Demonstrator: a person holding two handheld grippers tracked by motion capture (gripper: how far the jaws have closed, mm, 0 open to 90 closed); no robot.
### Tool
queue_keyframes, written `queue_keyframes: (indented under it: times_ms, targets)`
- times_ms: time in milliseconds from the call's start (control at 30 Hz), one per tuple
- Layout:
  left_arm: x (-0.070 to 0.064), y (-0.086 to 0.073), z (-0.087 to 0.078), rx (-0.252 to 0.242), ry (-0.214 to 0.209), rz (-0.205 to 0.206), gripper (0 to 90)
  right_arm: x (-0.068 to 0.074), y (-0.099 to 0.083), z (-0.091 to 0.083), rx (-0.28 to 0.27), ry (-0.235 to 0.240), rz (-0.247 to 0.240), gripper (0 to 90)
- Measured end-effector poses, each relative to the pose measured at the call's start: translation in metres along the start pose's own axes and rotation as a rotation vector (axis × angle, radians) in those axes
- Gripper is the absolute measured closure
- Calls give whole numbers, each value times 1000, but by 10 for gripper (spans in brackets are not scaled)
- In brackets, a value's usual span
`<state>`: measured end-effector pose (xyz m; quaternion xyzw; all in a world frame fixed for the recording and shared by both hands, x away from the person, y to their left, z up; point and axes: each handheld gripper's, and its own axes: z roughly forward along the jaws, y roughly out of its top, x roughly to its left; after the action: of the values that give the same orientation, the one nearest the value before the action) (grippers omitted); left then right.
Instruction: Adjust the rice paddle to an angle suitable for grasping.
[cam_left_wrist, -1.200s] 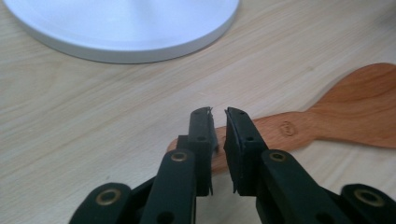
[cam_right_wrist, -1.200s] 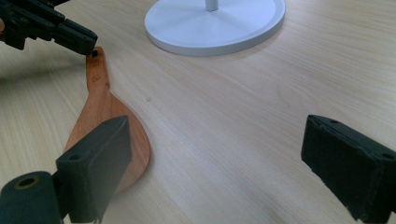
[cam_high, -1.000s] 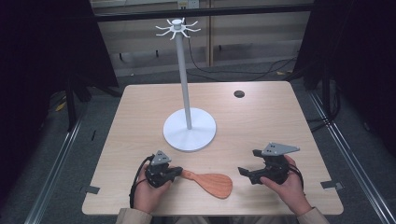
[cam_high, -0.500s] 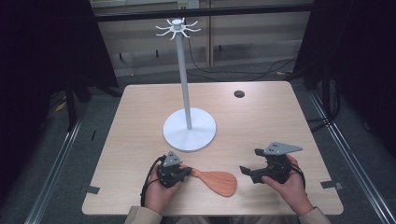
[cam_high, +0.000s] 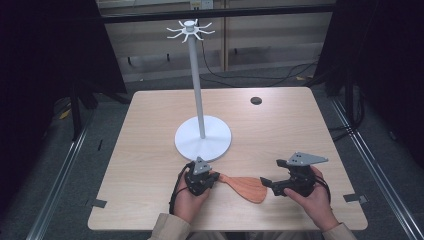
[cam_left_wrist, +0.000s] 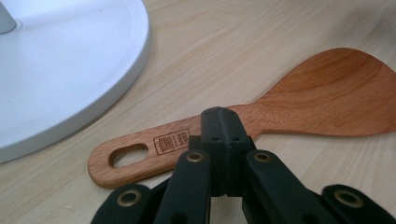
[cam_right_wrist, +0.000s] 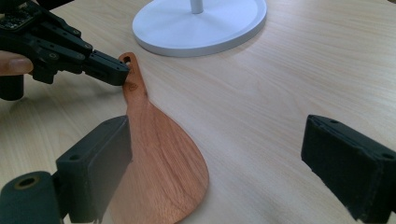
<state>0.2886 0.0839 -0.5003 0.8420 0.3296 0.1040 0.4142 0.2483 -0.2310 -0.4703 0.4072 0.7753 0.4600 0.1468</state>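
A wooden spoon (cam_high: 245, 186) lies flat on the table (cam_high: 150, 130), at about 6 o'clock from the white stand (cam_high: 202, 137) and near its round base. The left gripper (cam_left_wrist: 219, 128) has its jaws pressed together on the spoon's handle, beside the hole. The right gripper (cam_right_wrist: 217, 154) is wide open and holds nothing. Its jaws sit over the spoon's wide end, at 3 o'clock from the left gripper.

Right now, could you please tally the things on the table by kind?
Wooden spatula: 1
White hook stand: 1
Small dark disc: 1
Handheld claw: 2 (left claw, right claw)
Total: 5
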Motion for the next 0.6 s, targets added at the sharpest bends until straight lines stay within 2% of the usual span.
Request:
queue_keyframes:
  times_ms: [100,167,267,433,500,600]
  targets:
    - [7,-1,-3,-6,-2,-28,895,-1,-1,-2,-3,-3,3,81]
    - [14,-1,-9,-12,16,-36,897,-2,-1,-4,-6,-6,8,81]
    - [29,-3,-24,-37,75,-80,900,-4,-1,-5,-7,-8,12,81]
    - [50,-14,-32,-46,139,-166,900,-2,-1,-4,-5,-4,9,81]
    - [55,-16,-31,-20,139,-158,900,-1,-1,-3,-4,-3,4,81]
    - [56,-17,-22,-10,134,-168,900,-1,-1,-3,-4,-4,2,81]
